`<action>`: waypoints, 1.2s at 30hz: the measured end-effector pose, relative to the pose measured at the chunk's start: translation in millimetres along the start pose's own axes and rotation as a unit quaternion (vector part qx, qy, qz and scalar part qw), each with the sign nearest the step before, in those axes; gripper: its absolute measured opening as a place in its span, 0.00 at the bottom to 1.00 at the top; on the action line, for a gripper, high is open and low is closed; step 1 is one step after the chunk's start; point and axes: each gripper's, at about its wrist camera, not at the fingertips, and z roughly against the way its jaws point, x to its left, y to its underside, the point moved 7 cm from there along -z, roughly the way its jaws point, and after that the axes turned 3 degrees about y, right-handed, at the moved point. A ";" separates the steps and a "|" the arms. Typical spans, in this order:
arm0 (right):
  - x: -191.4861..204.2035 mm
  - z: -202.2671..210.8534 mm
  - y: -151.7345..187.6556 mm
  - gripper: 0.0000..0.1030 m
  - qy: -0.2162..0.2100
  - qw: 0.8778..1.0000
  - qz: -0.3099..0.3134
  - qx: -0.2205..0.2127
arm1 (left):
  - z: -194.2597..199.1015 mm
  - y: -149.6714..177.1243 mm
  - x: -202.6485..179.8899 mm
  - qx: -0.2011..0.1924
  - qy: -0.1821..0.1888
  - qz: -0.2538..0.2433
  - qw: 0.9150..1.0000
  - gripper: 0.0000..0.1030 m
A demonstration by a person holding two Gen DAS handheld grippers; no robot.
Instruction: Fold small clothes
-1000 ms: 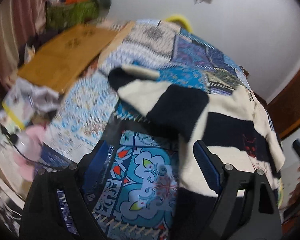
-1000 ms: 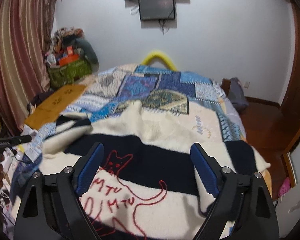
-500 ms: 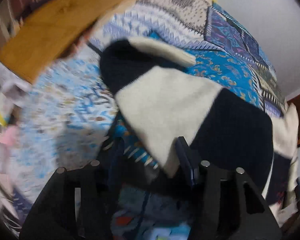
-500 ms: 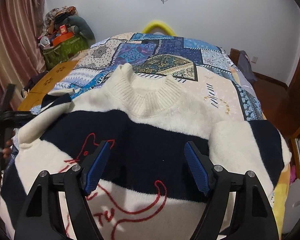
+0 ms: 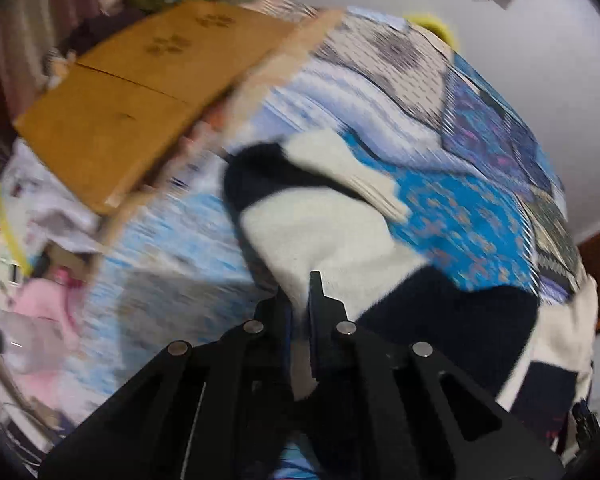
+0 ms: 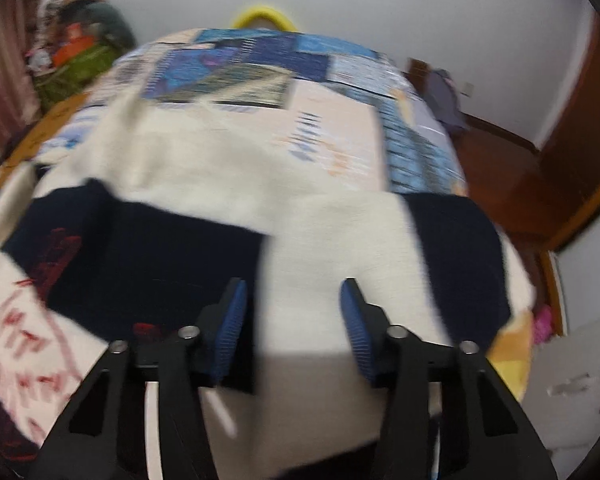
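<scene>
Both grippers' jaws straddle the sweater (image 5: pixel 324 236), left (image 5: pixel 300 312) pinching.

A fuzzy knitted sweater (image 5: pixel 312 232) of soft matt cloth is seen on a printed cotton quilt (image 5: pixel 472 216). Matt brown cardboard (image 5: pixel 140 92) and glossy wood trim (image 6: pixel 572 168) are shown.

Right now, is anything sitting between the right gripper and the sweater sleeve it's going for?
Nothing visible. The right gripper is open with the sweater's cream sleeve directly between its fingers, no other object over it. The left gripper is already shut on the other sleeve.
</scene>
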 end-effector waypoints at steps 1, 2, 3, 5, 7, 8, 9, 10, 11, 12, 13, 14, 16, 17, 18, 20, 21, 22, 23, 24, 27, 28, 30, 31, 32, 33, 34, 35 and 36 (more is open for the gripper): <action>-10.8 -1.2 2.0 0.33 0.000 1.000 -0.013 0.006 | 6.1 -5.5 7.6 -0.008 -0.008 0.001 1.000 0.05; -20.1 -1.7 3.5 0.29 0.001 1.000 -0.025 0.011 | 12.7 -10.6 14.7 -0.015 -0.017 0.002 1.000 0.05; -29.0 -1.4 4.8 0.19 0.006 0.999 -0.034 0.012 | 14.4 -14.8 17.5 -0.019 -0.022 0.001 1.000 0.05; -44.4 -0.7 7.5 0.00 0.033 0.998 -0.043 0.015 | 27.2 -21.4 22.8 -0.030 -0.021 0.001 0.999 0.05; -56.5 2.3 9.7 0.00 0.037 0.998 -0.053 0.012 | 39.8 -25.3 21.0 -0.041 -0.024 -0.008 0.999 0.05; -62.0 4.6 11.3 0.00 0.044 0.997 -0.056 0.012 | 48.2 -26.2 18.7 -0.048 -0.025 -0.015 0.998 0.05; -68.9 7.8 13.3 0.00 0.053 0.997 -0.057 0.010 | 55.2 -27.2 14.2 -0.055 -0.024 -0.024 0.998 0.05; -74.3 11.6 15.4 0.00 0.052 0.996 -0.065 0.009 | 65.4 -26.8 7.6 -0.065 -0.020 -0.033 0.997 0.05; -77.4 17.7 16.9 0.00 0.035 0.996 -0.080 0.003 | 73.3 -26.9 1.0 -0.074 -0.017 -0.041 0.996 0.05; -77.7 22.8 17.4 0.02 0.020 0.996 -0.092 -0.002 | 81.4 -27.7 -7.4 -0.082 -0.014 -0.051 0.995 0.05; -77.4 29.7 19.1 0.04 0.005 0.995 -0.104 -0.005 | 90.8 -28.5 -19.3 -0.093 -0.008 -0.063 0.994 0.05; -75.5 36.0 21.1 0.11 -0.009 0.994 -0.111 -0.003 | 100.0 -28.3 -30.2 -0.102 -0.002 -0.074 0.992 0.05; -67.1 45.3 23.4 0.38 -0.037 0.993 -0.112 -0.006 | 116.9 -27.0 -53.1 -0.115 0.016 -0.093 0.989 0.05; -61.8 49.6 24.0 0.63 -0.048 0.992 -0.113 -0.011 | 125.3 -25.6 -64.8 -0.121 0.024 -0.103 0.987 0.05; -57.1 52.3 23.7 0.74 -0.057 0.992 -0.113 -0.019 | 132.1 -24.2 -74.4 -0.126 0.030 -0.112 0.985 0.05; -44.8 52.8 23.9 0.75 -0.075 0.991 -0.111 -0.024 | 148.3 -19.0 -99.0 -0.136 0.046 -0.132 0.981 0.05; -38.8 48.3 25.8 0.75 -0.085 0.990 -0.111 -0.014 | 153.8 -16.3 -108.4 -0.139 0.055 -0.138 0.979 0.05; -32.7 41.2 27.8 0.75 -0.094 0.989 -0.113 -0.003 | 160.4 -12.7 -120.0 -0.141 0.066 -0.145 0.977 0.05; -28.4 36.5 28.7 0.74 -0.096 0.989 -0.114 0.001 | 165.4 -9.2 -129.7 -0.142 0.074 -0.152 0.975 0.05; -23.6 27.6 29.7 0.69 -0.094 0.989 -0.112 0.007 | 171.2 -5.2 -142.1 -0.143 0.086 -0.158 0.973 0.05; -17.0 11.6 33.0 0.26 -0.092 0.990 -0.108 0.021 | 179.9 6.7 -172.1 -0.138 0.114 -0.172 0.969 0.05; -17.2 7.2 33.5 0.21 -0.091 0.990 -0.108 0.024 | 182.1 10.3 -180.0 -0.139 0.119 -0.177 0.967 0.05; -22.8 11.1 33.5 0.13 -0.094 0.989 -0.115 0.010 | 186.1 16.3 -199.2 -0.141 0.128 -0.188 0.964 0.05; -27.6 16.3 32.5 0.12 -0.091 0.989 -0.117 0.000 | 187.3 20.2 -209.9 -0.141 0.133 -0.195 0.961 0.05; -33.4 22.6 32.1 0.11 -0.088 0.989 -0.117 -0.010 | 187.7 25.3 -220.7 -0.140 0.140 -0.202 0.959 0.05; -39.7 29.9 31.8 0.11 -0.081 0.990 -0.116 -0.021 | 187.2 30.9 -229.0 -0.138 0.146 -0.207 0.958 0.05; -46.8 36.8 32.4 0.11 -0.070 0.990 -0.115 -0.030 | 185.9 36.9 -239.2 -0.135 0.152 -0.214 0.956 0.05; -53.1 42.0 33.6 0.11 -0.063 0.991 -0.115 -0.034 | 183.9 44.2 -249.5 -0.129 0.160 -0.221 0.953 0.05; -59.7 45.4 34.0 0.11 -0.057 0.991 -0.117 -0.036 | 182.0 50.7 -257.1 -0.124 0.165 -0.226 0.952 0.05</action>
